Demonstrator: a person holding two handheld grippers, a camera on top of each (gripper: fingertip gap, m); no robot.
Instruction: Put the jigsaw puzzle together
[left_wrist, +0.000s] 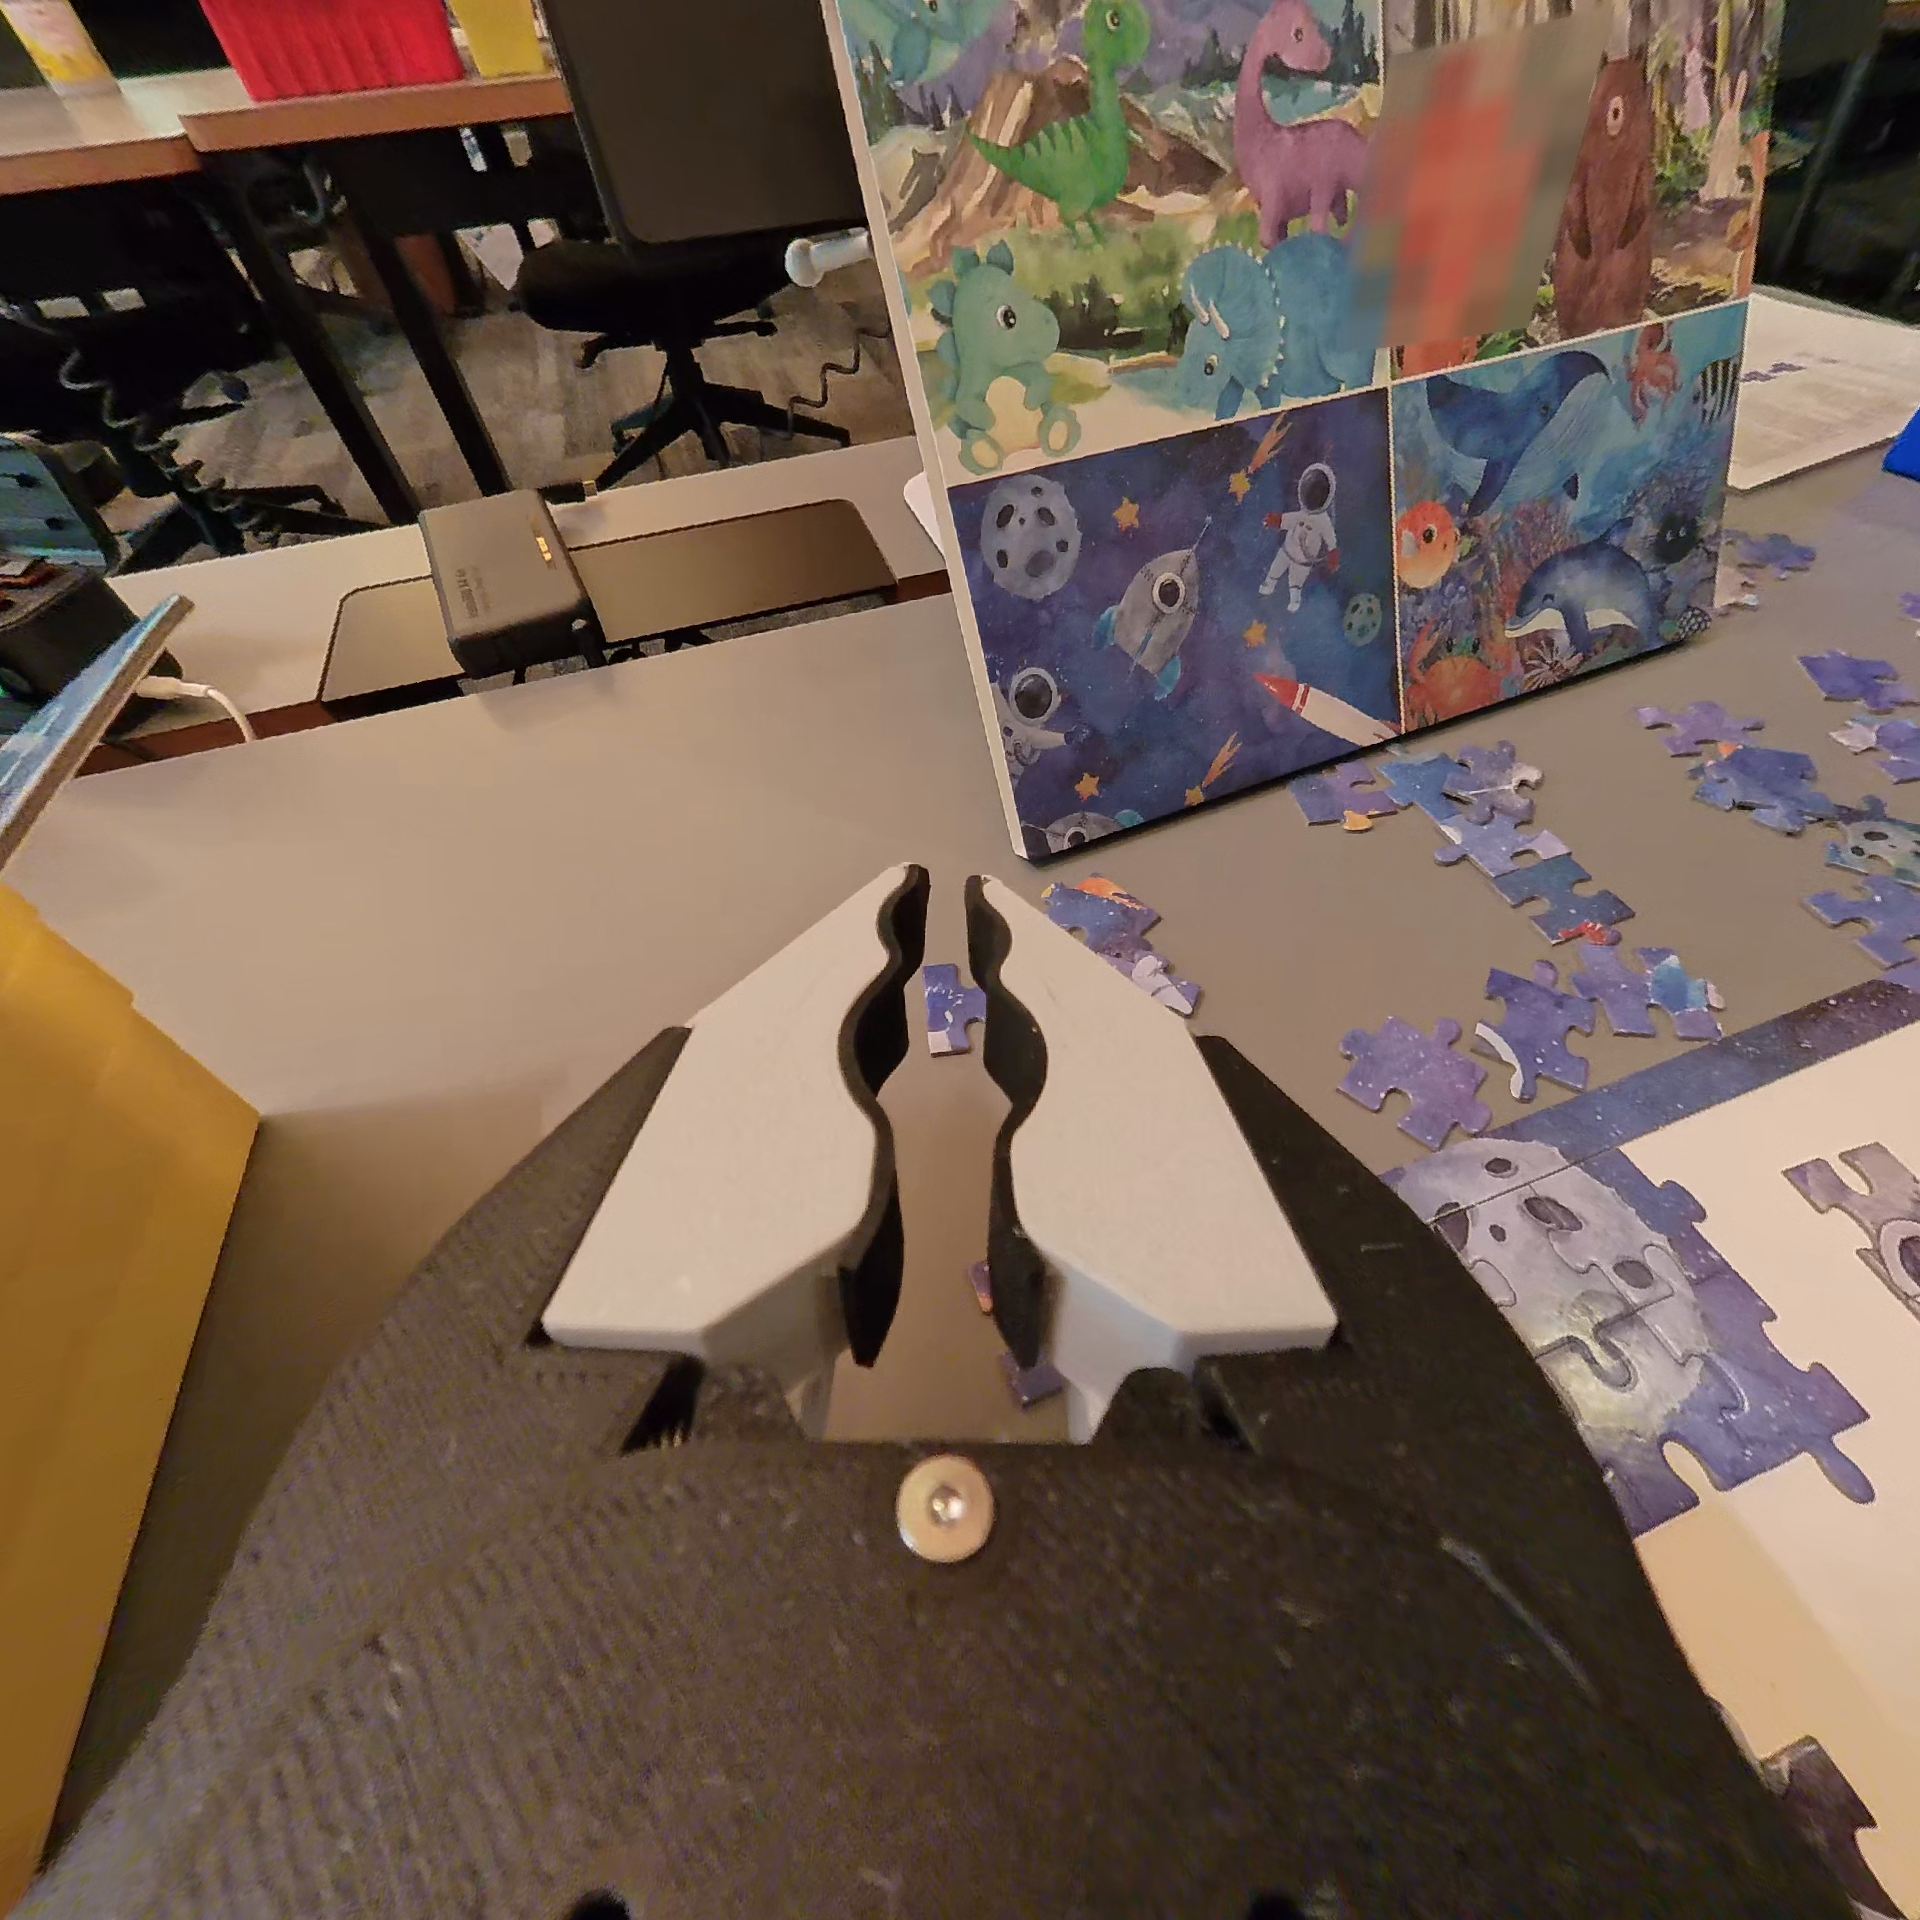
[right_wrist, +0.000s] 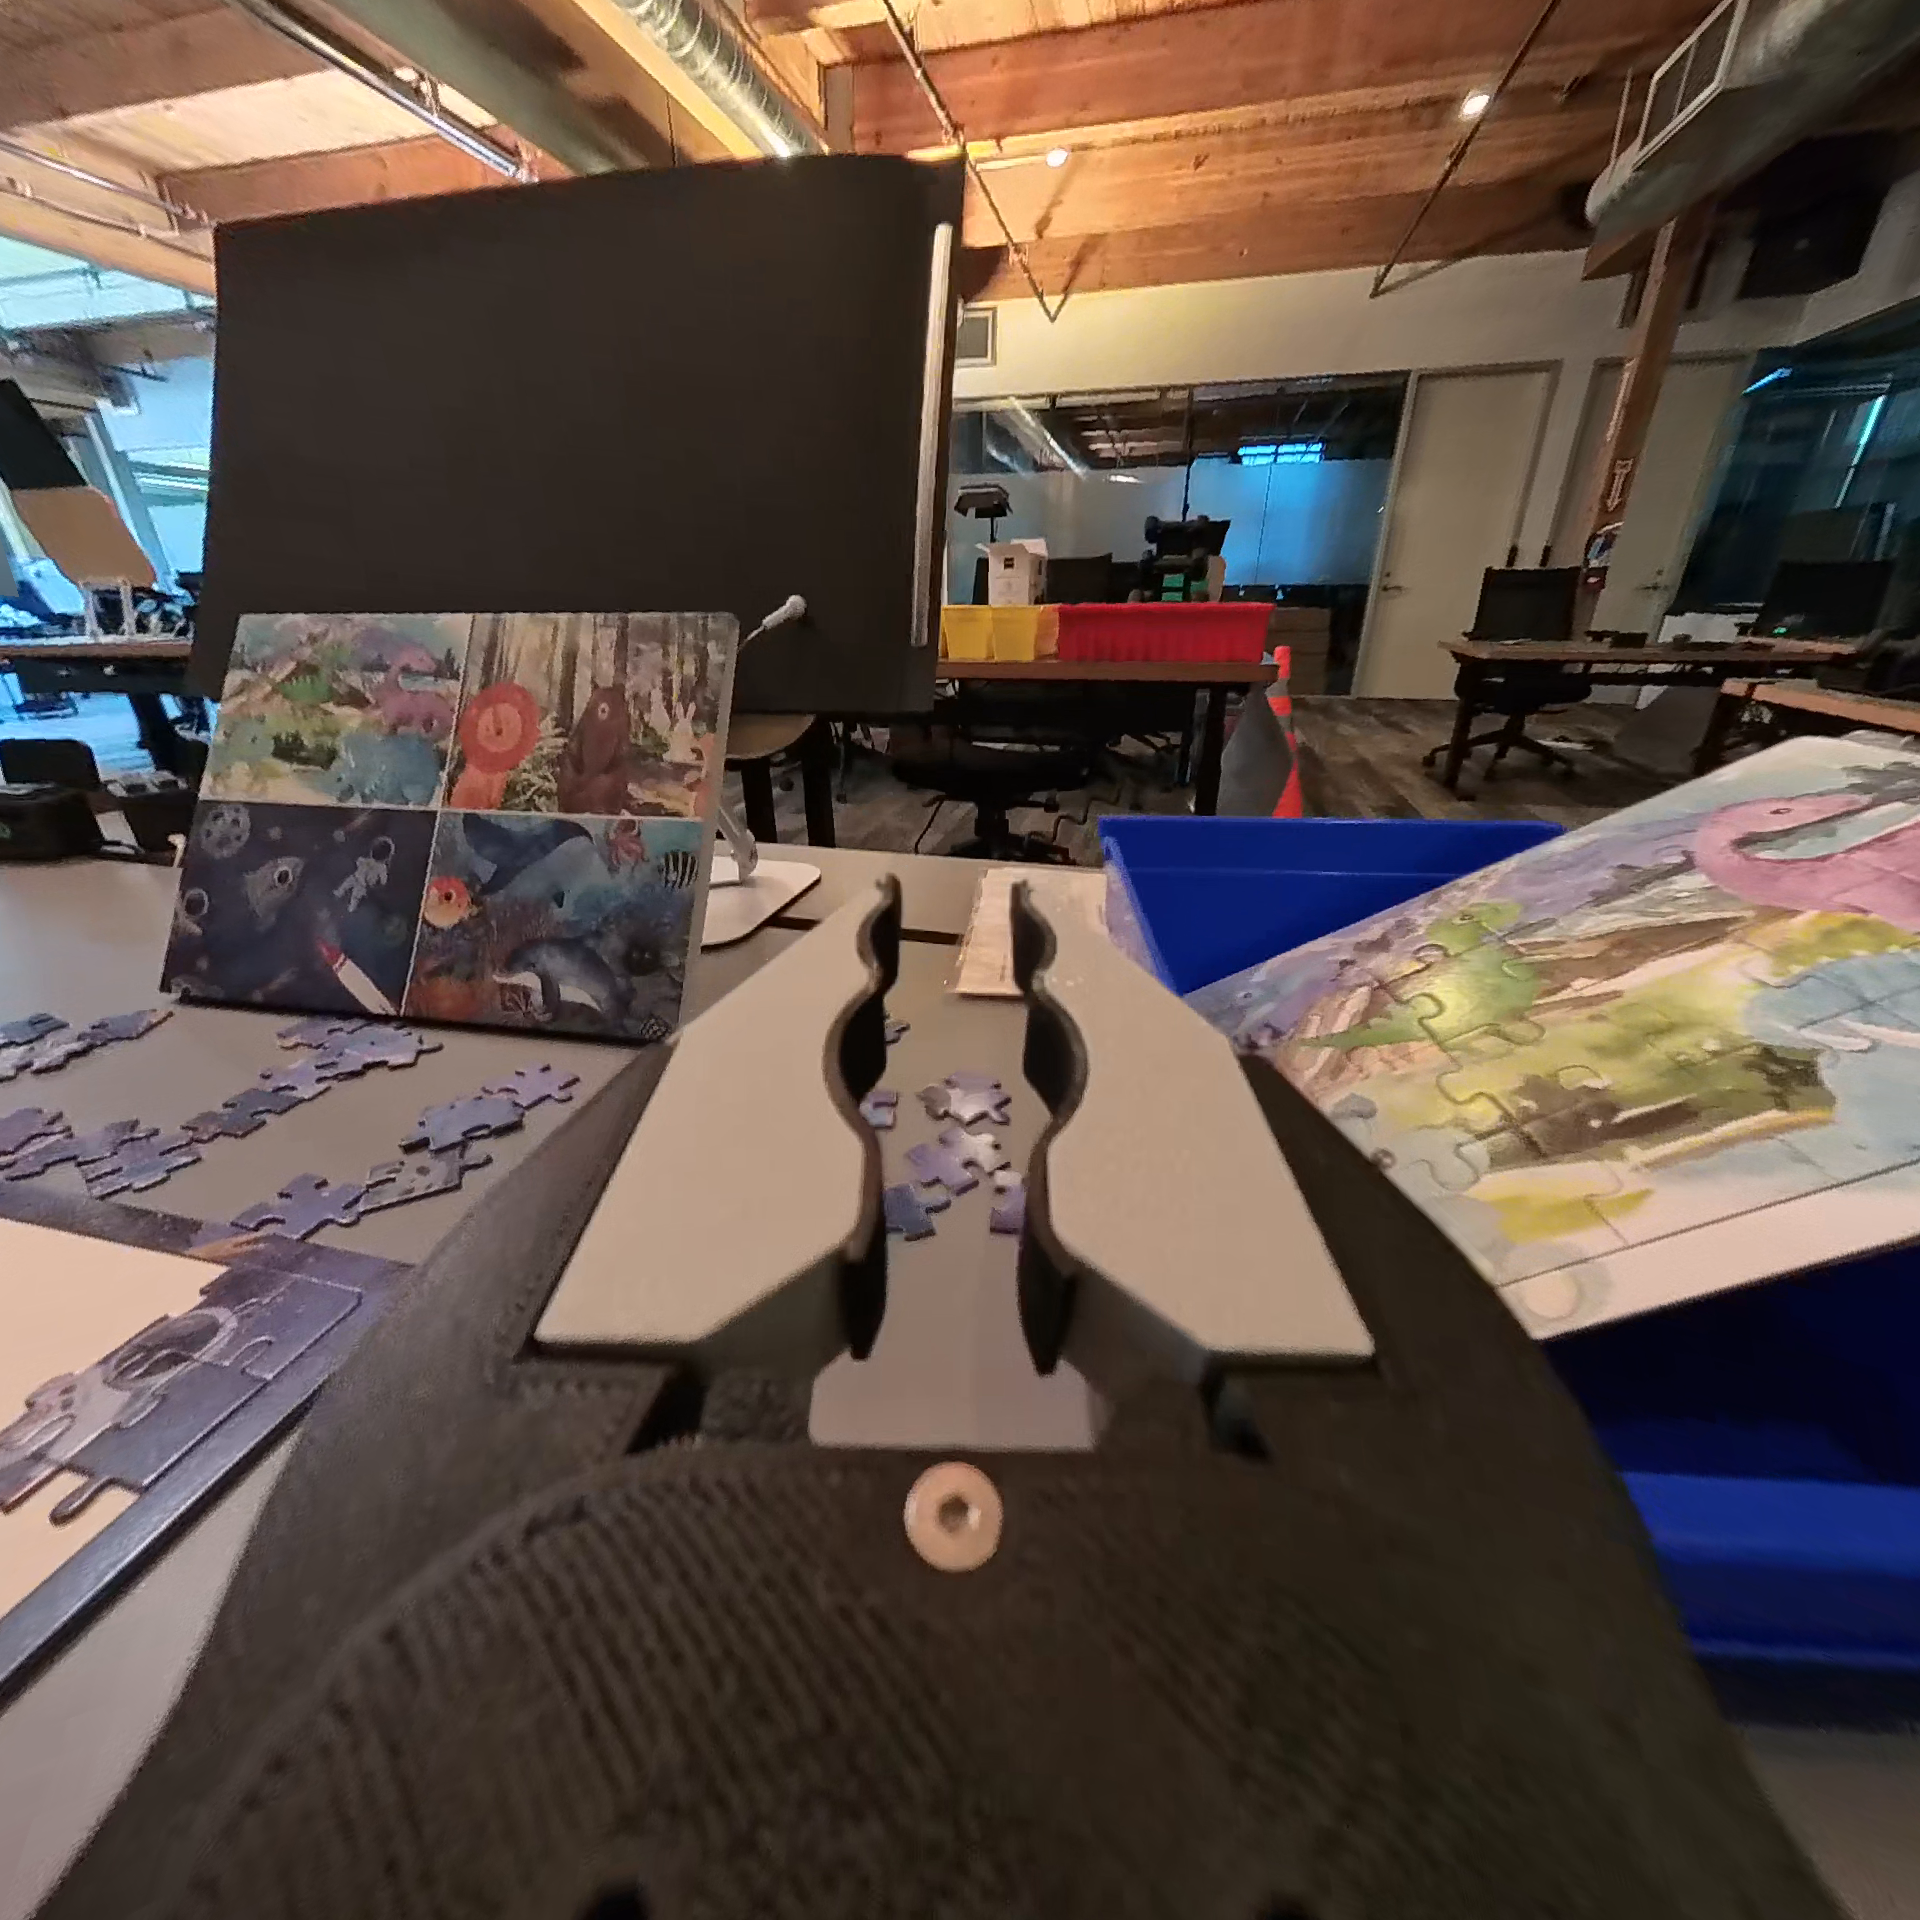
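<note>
Your left claw (left_wrist: 943, 883) hangs low over the grey table (left_wrist: 520, 883) with its jaws almost together, only a thin slit between the tips and nothing gripped. A small blue puzzle piece (left_wrist: 951, 1003) shows through that slit, lying flat on the table. Your right claw (right_wrist: 951, 894) stands wider open and is also empty, held above a few loose pieces (right_wrist: 961, 1143) that show between its fingers. On the puzzle board (left_wrist: 1766, 1455) only a border strip and a grey cratered moon corner (left_wrist: 1621, 1288) are fitted. Most of its cream face is bare, and many scattered pieces (left_wrist: 1538, 862) lie unplaced between the board and the upright picture box (left_wrist: 1351, 520). A finished dinosaur puzzle (right_wrist: 1610, 1039) rests tilted on the blue bin (right_wrist: 1299, 894). The pieces are thin, flat card with knobs and notches, printed in mottled blue and violet. Each claw's fingers are smooth matte grey wedges lined with black wavy pads (left_wrist: 894, 997), set in a coarse ribbed black body.
</note>
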